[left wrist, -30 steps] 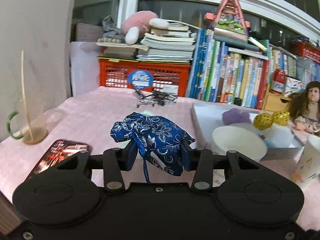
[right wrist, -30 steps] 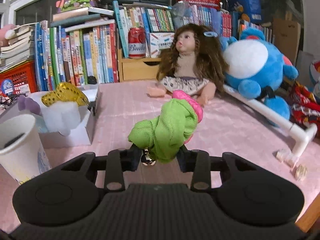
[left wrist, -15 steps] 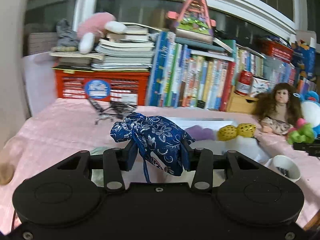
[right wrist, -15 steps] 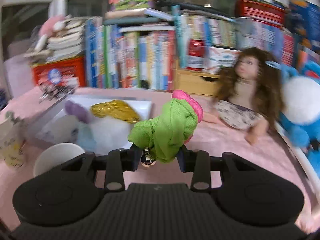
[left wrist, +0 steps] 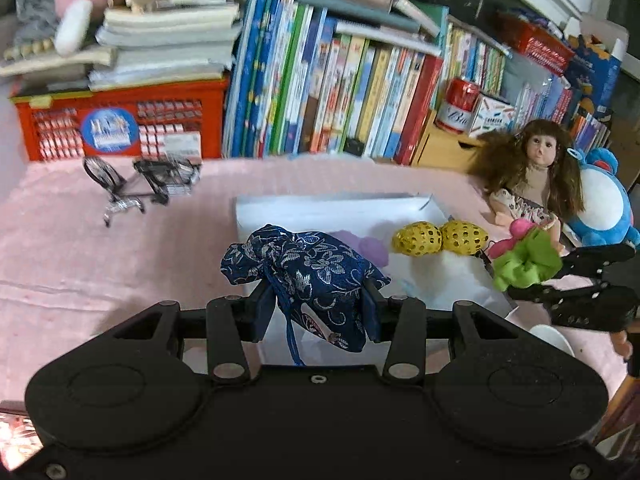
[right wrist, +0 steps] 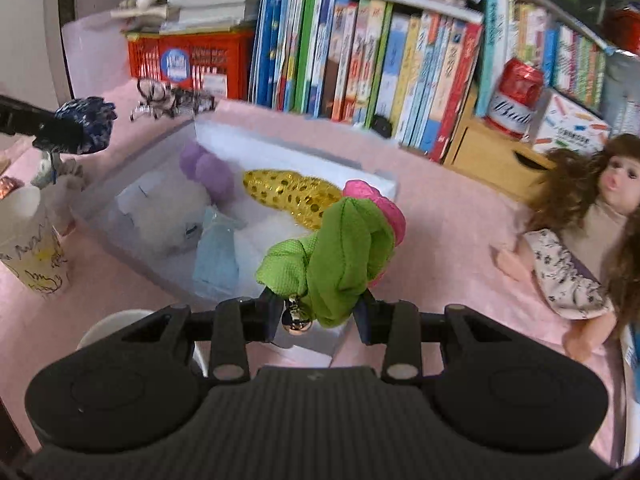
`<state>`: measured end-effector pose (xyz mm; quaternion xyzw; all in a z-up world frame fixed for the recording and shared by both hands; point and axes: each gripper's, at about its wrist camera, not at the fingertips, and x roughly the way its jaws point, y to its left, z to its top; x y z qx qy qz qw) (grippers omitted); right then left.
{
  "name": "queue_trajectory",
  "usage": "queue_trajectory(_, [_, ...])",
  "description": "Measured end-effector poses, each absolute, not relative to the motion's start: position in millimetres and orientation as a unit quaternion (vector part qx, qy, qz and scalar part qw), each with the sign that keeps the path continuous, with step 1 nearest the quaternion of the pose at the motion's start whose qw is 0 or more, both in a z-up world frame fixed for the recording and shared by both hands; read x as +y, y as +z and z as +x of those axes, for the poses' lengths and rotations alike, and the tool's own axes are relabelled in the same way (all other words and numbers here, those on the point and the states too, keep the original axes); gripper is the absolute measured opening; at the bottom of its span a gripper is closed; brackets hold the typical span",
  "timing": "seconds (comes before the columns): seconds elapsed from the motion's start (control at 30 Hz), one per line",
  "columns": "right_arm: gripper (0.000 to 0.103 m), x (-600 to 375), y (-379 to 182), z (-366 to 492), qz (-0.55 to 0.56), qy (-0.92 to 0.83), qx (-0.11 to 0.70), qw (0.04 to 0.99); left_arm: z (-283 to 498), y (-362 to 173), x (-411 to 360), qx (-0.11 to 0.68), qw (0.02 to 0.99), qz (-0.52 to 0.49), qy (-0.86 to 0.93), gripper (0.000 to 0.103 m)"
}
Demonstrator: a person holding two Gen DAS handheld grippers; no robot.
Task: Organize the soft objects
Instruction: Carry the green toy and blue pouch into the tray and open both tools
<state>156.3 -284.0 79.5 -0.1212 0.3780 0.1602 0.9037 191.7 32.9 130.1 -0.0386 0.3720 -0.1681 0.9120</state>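
Left gripper (left wrist: pixel 316 312) clamped on blue brocade drawstring pouch (left wrist: pixel 308 268), long axis crosswise, gathered neck pointing left, over white box (left wrist: pixel 332 204), right gripper (right wrist: pixel 318 314) closed on green-and-pink scrunchie (right wrist: pixel 340 256), upright, over box's near corner.

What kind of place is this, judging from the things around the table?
Probably a home, perhaps a child's room or study corner. A long row of children's books stands behind a table with a pink cloth, and a long-haired doll leans beside a blue plush toy.
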Motion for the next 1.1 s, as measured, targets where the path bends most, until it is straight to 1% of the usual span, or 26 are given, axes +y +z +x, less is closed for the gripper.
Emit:
queue_trajectory(0.13, [0.041, -277.3, 74.5, 167.8, -0.132, 0.162, 0.399, 0.893, 219.4, 118.8, 27.2, 0.407, 0.898, -0.045, -0.164, 0.042])
queue_trajectory(0.37, [0.041, -265.2, 72.9, 179.4, -0.137, 0.177, 0.41, 0.884, 249.8, 98.7, 13.8, 0.442, 0.883, -0.04, -0.153, 0.042])
queue_trajectory(0.67, [0.041, -244.6, 74.7, 198.6, -0.148, 0.197, 0.42, 0.873, 271.8, 87.0, 3.5, 0.464, 0.872, -0.047, -0.148, 0.042])
queue_trajectory(0.87, [0.041, -251.9, 69.9, 197.1, -0.149, 0.203, 0.438, 0.863, 274.1, 83.2, 1.8, 0.471, 0.868, -0.046, -0.151, 0.043])
queue_trajectory(0.93, [0.042, -255.9, 68.7, 195.7, -0.147, 0.203, 0.444, 0.86, 275.1, 82.7, 2.2, 0.472, 0.867, -0.049, -0.151, 0.044])
queue_trajectory(0.97, [0.046, -257.4, 68.2, 195.1, -0.147, 0.202, 0.446, 0.859, 275.4, 82.7, 2.7, 0.473, 0.866, -0.051, -0.15, 0.045])
queue_trajectory(1.0, [0.057, -258.8, 68.2, 194.6, -0.146, 0.201, 0.447, 0.859, 275.8, 82.8, 2.7, 0.474, 0.866, -0.054, -0.15, 0.046])
queue_trajectory(1.03, [0.057, -259.9, 68.6, 194.4, -0.145, 0.198, 0.447, 0.86, 275.9, 82.7, 3.0, 0.475, 0.866, -0.055, -0.149, 0.05])
queue_trajectory(1.07, [0.057, -260.8, 69.0, 193.9, -0.142, 0.198, 0.447, 0.861, 275.5, 83.1, 3.2, 0.474, 0.866, -0.056, -0.149, 0.058])
queue_trajectory(1.1, [0.059, -261.4, 69.9, 193.2, -0.14, 0.198, 0.447, 0.861, 274.8, 83.7, 3.3, 0.473, 0.866, -0.057, -0.149, 0.063])
